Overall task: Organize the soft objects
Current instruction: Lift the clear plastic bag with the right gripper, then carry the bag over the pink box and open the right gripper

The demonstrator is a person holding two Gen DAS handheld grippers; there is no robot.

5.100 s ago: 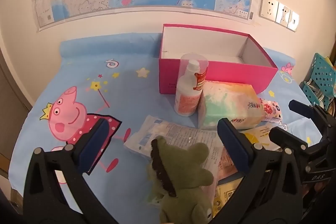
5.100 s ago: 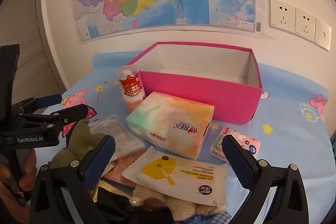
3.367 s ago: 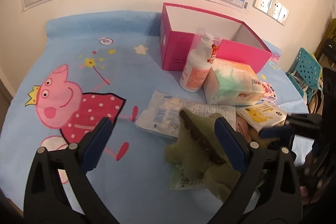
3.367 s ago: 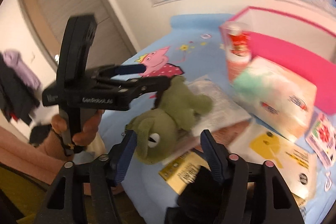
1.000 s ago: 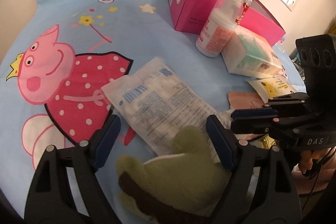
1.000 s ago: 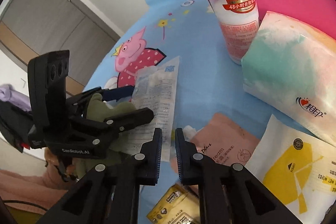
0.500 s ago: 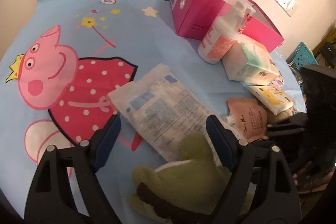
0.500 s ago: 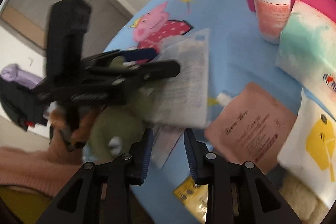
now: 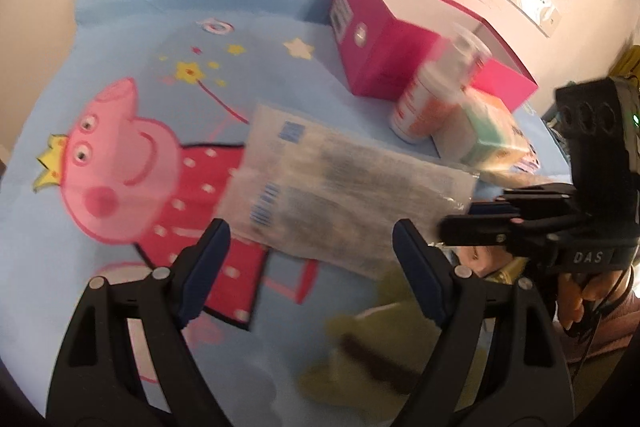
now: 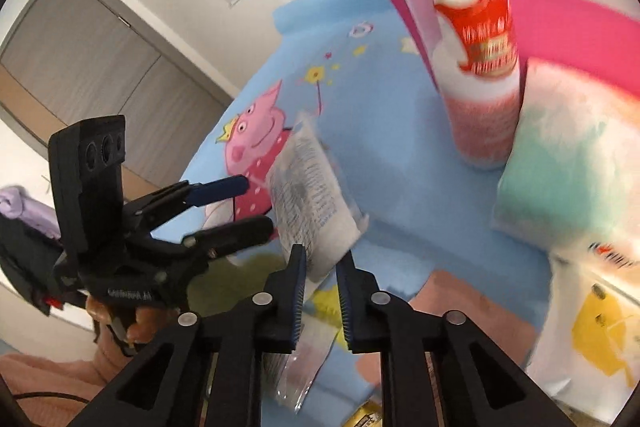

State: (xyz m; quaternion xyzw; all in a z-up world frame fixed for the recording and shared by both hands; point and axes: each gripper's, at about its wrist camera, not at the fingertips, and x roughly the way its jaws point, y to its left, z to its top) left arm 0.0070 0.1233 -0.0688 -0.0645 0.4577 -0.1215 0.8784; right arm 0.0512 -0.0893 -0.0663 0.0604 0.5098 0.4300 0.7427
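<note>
Right tongs [image 10: 322,273] pinch the clear packet [image 10: 310,203] by its edge, lifting it for sorting. Left tongs [image 9: 306,255] gape empty above the green plush [image 9: 372,351].

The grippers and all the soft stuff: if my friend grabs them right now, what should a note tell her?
Right gripper: shut on the clear printed packet, lifted off the blue cloth.
Left gripper: open, empty, above the green plush toy.
On the cloth: bottle, tissue pack, yellow-print pouch, pink sachet.
Done: nothing seen inside the pink box yet.
Left: probably box the packet, then the other soft things.
</note>
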